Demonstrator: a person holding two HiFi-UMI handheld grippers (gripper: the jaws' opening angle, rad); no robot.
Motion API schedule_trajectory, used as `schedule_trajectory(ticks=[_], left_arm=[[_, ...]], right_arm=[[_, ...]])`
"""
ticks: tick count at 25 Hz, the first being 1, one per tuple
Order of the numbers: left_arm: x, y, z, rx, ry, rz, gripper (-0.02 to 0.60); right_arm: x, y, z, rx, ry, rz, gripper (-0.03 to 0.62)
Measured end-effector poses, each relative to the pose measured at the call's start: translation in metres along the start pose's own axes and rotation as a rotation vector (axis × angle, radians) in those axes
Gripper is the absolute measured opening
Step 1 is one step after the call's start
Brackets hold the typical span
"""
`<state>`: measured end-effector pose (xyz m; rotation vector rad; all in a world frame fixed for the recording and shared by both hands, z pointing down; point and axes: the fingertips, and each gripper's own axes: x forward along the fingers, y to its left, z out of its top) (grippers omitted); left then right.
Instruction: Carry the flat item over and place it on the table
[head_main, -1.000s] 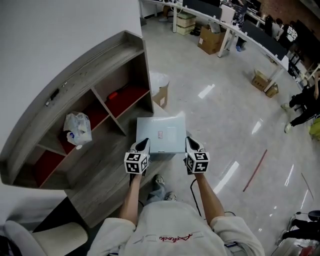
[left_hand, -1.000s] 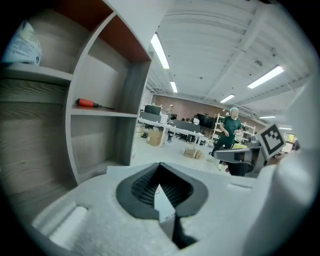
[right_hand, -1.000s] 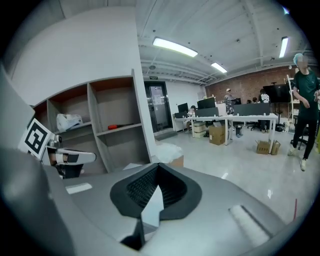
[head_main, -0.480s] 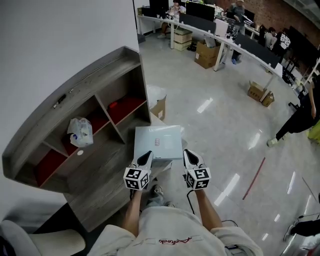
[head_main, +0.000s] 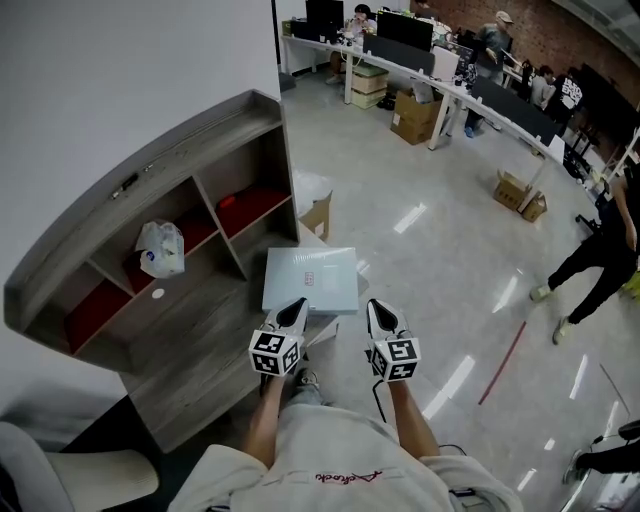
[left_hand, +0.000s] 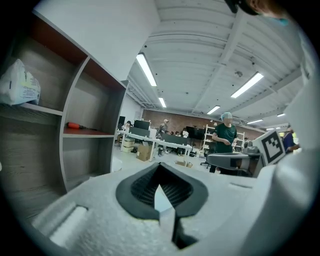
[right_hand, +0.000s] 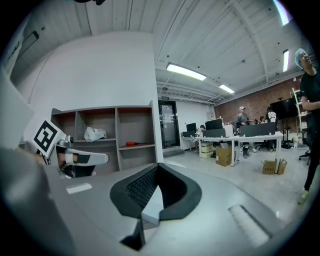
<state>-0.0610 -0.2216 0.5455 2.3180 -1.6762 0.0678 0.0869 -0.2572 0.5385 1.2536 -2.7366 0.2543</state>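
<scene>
Under both jaws, flat item (head_main: 310, 279) edge.

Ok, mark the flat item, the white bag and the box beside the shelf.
flat item (head_main: 310, 280), head view, centre of top face.
white bag (head_main: 160, 248), head view, its middle.
box (head_main: 322, 218), head view, its brown side.

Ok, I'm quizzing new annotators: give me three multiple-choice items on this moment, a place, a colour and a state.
1. Where is the white bag? A floor; B shelf's middle compartment; C on a desk.
2. The flat item's colour? A red; B black; C pale grey-blue.
3. The two claws? A both open; B both shut on the flat item; C one open.
B: it sits between the shelf's dividers. C: its top shows pale grey-blue. B: left claw and right claw each pinch its near edge.
</scene>
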Motion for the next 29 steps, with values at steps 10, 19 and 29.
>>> schedule_trajectory(ticks=[10,19,29], left_arm=[[0.001,-0.002,0.0,0.005,-0.01,0.017,-0.002],[-0.006,0.002,-0.003,0.0,-0.01,0.042,-0.002],[-0.011,-0.001,-0.002,0.011,-0.016,0.046,-0.002]], right_arm=[[-0.006,-0.012,0.005,-0.011,-0.021,-0.021,0.003],[-0.01,-0.014,0.002,-0.01,-0.024,-0.03,0.003],[-0.013,-0.011,0.004,-0.006,-0.032,-0.028,0.003]])
